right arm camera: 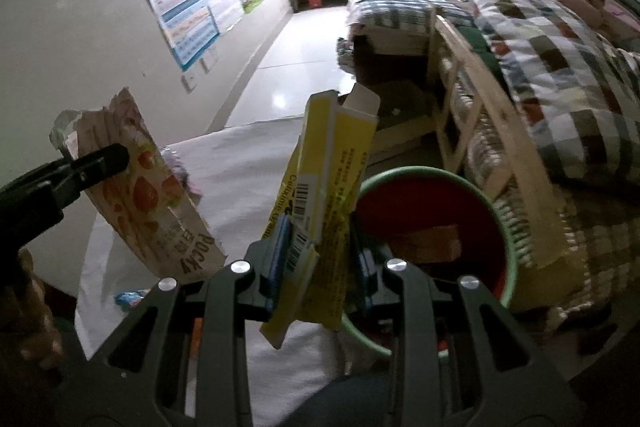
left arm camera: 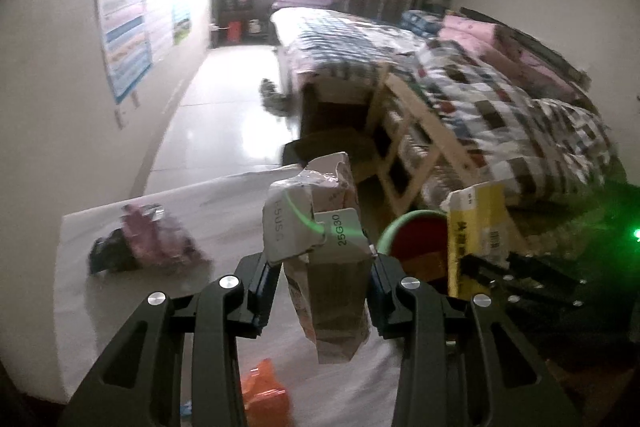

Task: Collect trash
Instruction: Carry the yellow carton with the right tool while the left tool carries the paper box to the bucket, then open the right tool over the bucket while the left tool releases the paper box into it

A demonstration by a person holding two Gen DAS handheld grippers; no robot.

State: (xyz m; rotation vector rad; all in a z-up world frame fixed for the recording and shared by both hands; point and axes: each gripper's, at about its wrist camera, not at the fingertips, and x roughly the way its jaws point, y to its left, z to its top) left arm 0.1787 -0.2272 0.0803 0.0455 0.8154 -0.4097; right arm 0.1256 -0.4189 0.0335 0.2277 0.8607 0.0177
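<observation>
I hold a torn snack packet (left arm camera: pixel 324 259) clamped in my left gripper (left arm camera: pixel 320 291) and a flattened yellow box (right arm camera: pixel 320 227) pinched in my right gripper (right arm camera: pixel 320 267), both lifted above the white table (left arm camera: pixel 224 195) beside the green-rimmed bin (right arm camera: pixel 508 239). Released short of the rim, either piece could, I judge, glance off and fall outside.

My right gripper (right arm camera: pixel 320 267) clamps a yellow carton (right arm camera: pixel 332 187) beside the red bin (right arm camera: pixel 432 211); my left gripper (right arm camera: pixel 100 159) pinches a snack box (right arm camera: pixel 152 199) over the white table (right arm camera: pixel 240 171).
</observation>
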